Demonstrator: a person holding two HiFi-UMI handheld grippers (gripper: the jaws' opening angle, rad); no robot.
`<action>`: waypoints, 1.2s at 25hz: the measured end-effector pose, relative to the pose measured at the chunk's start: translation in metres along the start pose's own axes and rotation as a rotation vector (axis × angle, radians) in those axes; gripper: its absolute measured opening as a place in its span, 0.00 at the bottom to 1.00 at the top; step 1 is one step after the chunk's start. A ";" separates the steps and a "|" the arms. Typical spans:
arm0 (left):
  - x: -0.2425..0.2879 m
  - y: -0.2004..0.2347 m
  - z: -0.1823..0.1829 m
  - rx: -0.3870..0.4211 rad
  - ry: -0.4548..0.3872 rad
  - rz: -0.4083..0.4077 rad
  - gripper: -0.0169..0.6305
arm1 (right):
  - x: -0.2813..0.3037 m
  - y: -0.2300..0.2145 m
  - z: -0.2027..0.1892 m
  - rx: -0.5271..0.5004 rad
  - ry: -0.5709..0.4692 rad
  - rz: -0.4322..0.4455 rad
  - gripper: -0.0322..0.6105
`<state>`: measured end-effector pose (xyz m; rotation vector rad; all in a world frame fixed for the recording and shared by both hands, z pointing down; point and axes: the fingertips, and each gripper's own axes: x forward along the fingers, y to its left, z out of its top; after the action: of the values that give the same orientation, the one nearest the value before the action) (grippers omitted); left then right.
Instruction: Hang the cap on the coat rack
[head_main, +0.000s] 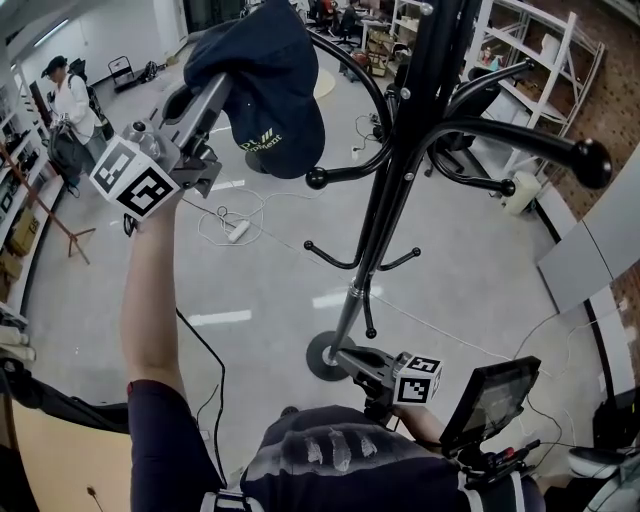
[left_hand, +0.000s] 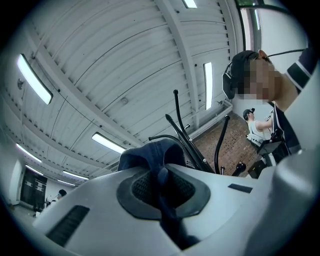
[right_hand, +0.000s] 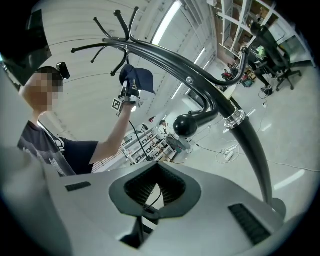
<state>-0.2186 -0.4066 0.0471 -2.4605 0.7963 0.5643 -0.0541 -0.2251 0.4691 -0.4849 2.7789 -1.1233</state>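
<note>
My left gripper (head_main: 226, 84) is raised high and shut on the navy cap (head_main: 265, 90), which hangs from its jaws beside the black coat rack (head_main: 420, 120). The cap's lower edge is close to the ball tip (head_main: 316, 178) of one curved rack arm. In the left gripper view the cap's cloth (left_hand: 150, 155) is pinched in the left gripper (left_hand: 161, 187), with rack arms (left_hand: 187, 142) behind it. My right gripper (head_main: 345, 358) is held low near the rack's base, shut and holding nothing. The right gripper view shows the right gripper (right_hand: 155, 192), the rack (right_hand: 200, 95) and the cap (right_hand: 137, 77) aloft.
The rack's round base (head_main: 325, 355) stands on a grey floor with cables and a power strip (head_main: 237, 230). White shelving (head_main: 540, 50) and office chairs fill the back right. A person (head_main: 65, 95) stands far left. A small screen (head_main: 490, 400) sits at my right hip.
</note>
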 end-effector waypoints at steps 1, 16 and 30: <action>0.000 -0.001 -0.002 0.002 0.011 -0.003 0.06 | 0.001 0.001 0.000 0.000 0.001 0.001 0.05; 0.001 -0.013 -0.025 -0.085 0.061 -0.070 0.06 | 0.000 0.002 -0.001 -0.001 -0.009 -0.001 0.05; 0.001 -0.018 -0.043 -0.114 0.100 -0.090 0.06 | -0.001 0.004 0.000 0.006 -0.021 -0.004 0.05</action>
<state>-0.1965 -0.4184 0.0863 -2.6314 0.7056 0.4692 -0.0542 -0.2223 0.4664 -0.4988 2.7569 -1.1205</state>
